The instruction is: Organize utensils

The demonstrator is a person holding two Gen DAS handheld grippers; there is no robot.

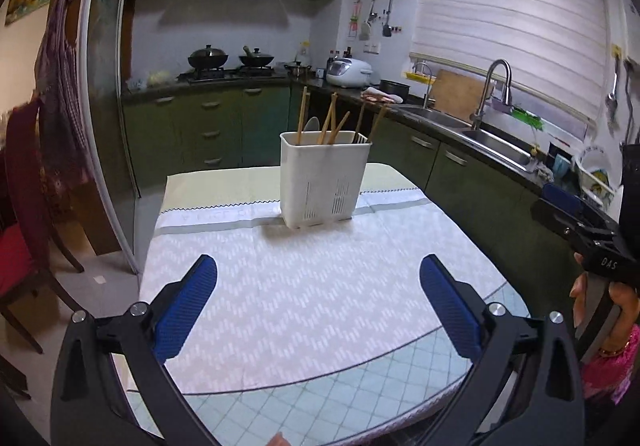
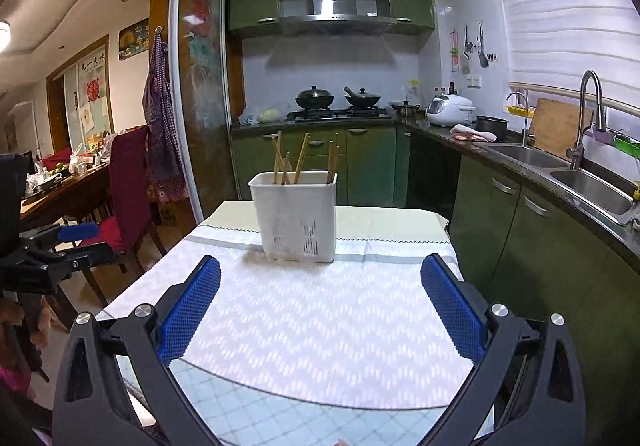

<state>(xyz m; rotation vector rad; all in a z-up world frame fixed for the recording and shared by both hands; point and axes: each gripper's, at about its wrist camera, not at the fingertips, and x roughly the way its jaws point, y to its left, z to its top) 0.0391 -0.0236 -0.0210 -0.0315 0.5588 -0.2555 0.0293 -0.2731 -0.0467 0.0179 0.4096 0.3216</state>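
A white slotted utensil holder (image 1: 324, 178) stands upright on the table, with several wooden chopsticks (image 1: 330, 118) and a white spoon (image 1: 311, 125) standing in it. It also shows in the right wrist view (image 2: 296, 216) with its chopsticks (image 2: 301, 158). My left gripper (image 1: 318, 294) is open and empty above the cloth, well short of the holder. My right gripper (image 2: 320, 298) is open and empty, also short of the holder. The right gripper's body shows at the right edge of the left wrist view (image 1: 580, 222); the left gripper's body shows at the left edge of the right wrist view (image 2: 60, 246).
The table (image 1: 320, 398) has a white patterned cloth (image 1: 304, 286) over a blue checked cover. Green cabinets, a sink (image 2: 592, 186) and faucet run along the right. A stove with woks (image 2: 336, 98) is at the back. A red chair (image 2: 128, 186) stands to the left.
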